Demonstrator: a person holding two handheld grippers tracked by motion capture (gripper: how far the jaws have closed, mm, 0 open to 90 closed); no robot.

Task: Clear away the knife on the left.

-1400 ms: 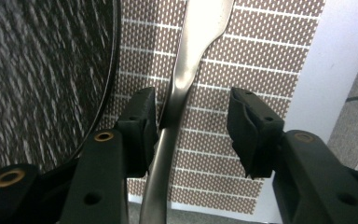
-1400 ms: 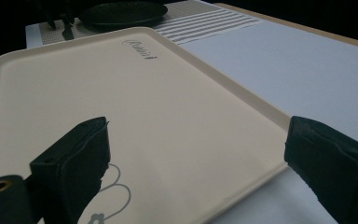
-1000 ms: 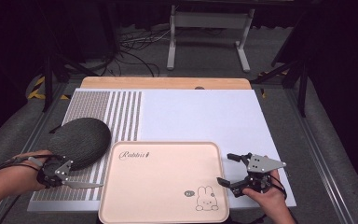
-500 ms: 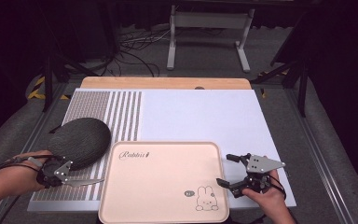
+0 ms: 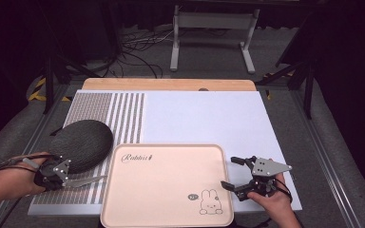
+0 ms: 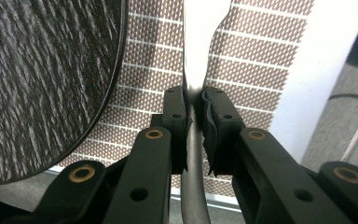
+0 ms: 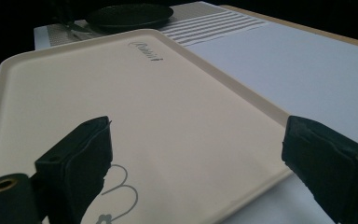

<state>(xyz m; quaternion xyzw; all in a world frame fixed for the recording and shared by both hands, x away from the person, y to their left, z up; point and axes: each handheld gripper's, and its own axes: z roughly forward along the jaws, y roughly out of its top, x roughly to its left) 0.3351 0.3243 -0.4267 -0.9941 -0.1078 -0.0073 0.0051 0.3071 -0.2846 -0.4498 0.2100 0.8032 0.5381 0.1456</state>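
**Left gripper clamps a knife beside the dark plate; right gripper waits open at the tray**

The left gripper [image 5: 64, 178] sits at the near left of the table, over the striped mat [image 5: 123, 118]. Its jaws are closed on the handle of a metal knife [image 5: 86, 180], which lies flat and points toward the tray. In the left gripper view the two black pads press on the thin handle [image 6: 193, 140] from both sides, and the blade runs on ahead over the brown-and-white weave of the mat. Just beside the knife, on its far side, lies a round dark plate [image 5: 81, 144] with a rough, textured surface; the gripper's body overlaps the plate's near edge in the high view.

A cream tray [image 5: 166, 185] with a rabbit drawing and the word "Rabbit" sits at the near middle of the table, partly on the mat and partly on the white sheet [image 5: 209, 118].

The right gripper [image 5: 235, 173] is at the tray's right edge. Its jaws stand wide apart with nothing between them; in the right gripper view the tray's rim [image 7: 242, 93] runs between the pads, untouched.
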